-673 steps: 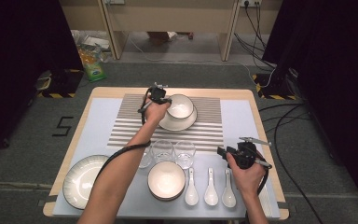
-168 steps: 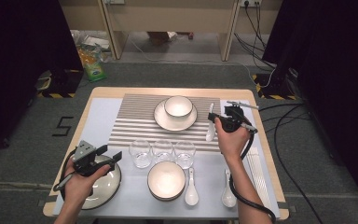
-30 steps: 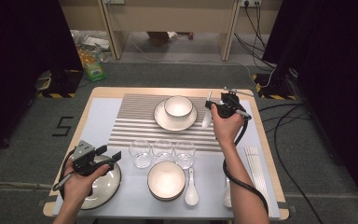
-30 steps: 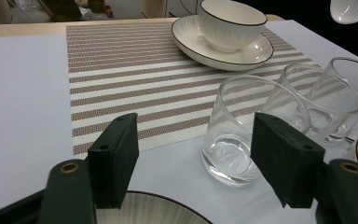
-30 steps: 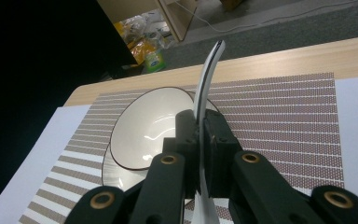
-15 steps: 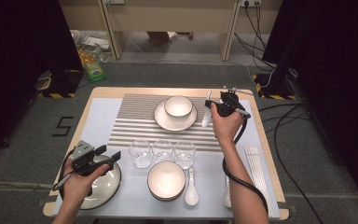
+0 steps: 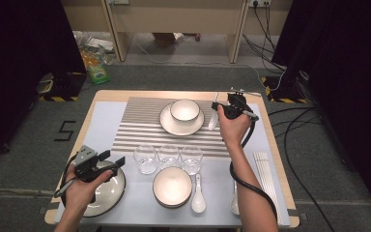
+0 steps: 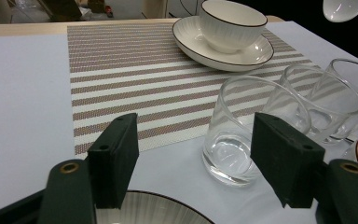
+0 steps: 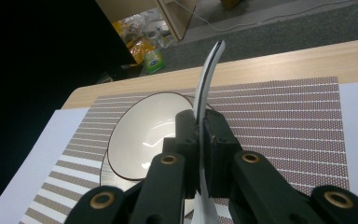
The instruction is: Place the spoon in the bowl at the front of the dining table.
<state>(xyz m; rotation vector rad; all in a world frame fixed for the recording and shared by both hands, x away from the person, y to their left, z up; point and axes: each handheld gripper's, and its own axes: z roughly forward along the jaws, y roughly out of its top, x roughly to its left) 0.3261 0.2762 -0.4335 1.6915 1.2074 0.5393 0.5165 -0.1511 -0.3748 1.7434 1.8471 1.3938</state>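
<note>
Grey carpet and dark curtains surround the wooden tabletop (image 7: 275, 145), which carries a pale sheet and a striped placemat (image 7: 140, 125). On the placemat stands a white bowl (image 7: 184, 109) with a dark rim, set on a saucer plate (image 7: 174, 126).

At the far right of the placemat, the right gripper (image 7: 217, 107) is clamped narrow on a white ceramic spoon (image 7: 213, 120), lifted off the tabletop just beside the saucer plate. In the right gripper view the spoon's handle (image 9: 206, 79) rises curved from between the closed jaws, with the bowl below and to the left of them.

At the near left, the left gripper (image 7: 112, 160) hovers over a large ribbed plate (image 7: 110, 191), its jaws wide apart with nothing between them. In the left gripper view its jaws frame the nearest of 3 clear drinking glasses (image 8: 242, 128), which stand in a row near the placemat's front edge.

Nearer the person sits another bowl (image 7: 172, 186), with 2 more white spoons (image 7: 198, 198) lying to its right. White chopsticks (image 7: 265, 179) lie along the right edge of the sheet.
</note>
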